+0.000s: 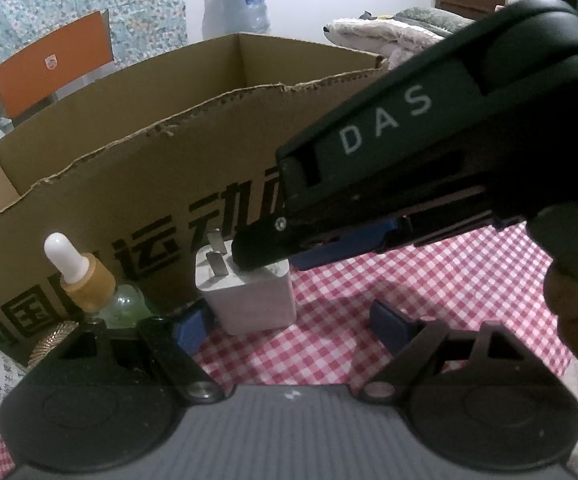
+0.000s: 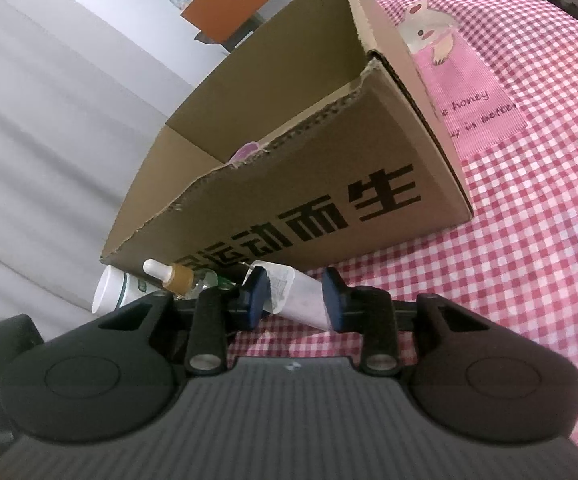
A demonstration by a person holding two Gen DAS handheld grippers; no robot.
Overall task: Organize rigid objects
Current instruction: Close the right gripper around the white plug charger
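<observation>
**Right gripper closes on the white plug adapter beside the box**

The left wrist view shows the white plug adapter [image 1: 249, 292] standing on the red-and-white checked cloth [image 1: 429, 292], just in front of the cardboard box [image 1: 137, 184]. Its metal prongs point up and slightly toward the box. The right gripper [image 1: 273, 254] comes in from the right in this view, and one black finger lies on the top of the adapter, next to the prongs. The left gripper [image 1: 285, 326] is open, with blue pads wide apart and nothing between them; the adapter stands just ahead of its left pad.

The right wrist view gives what the other cannot: the adapter [image 2: 295, 294] sits between the two blue pads of the right gripper [image 2: 295, 298], and both pads touch its sides. Here its long axis appears tilted, running from upper left to lower right.

A dropper bottle [image 1: 85, 276] with a white bulb and a tan collar stands upright left of the adapter, against the box wall. Only the right view shows a white tube [image 2: 113, 294] lying beyond it.
</observation>
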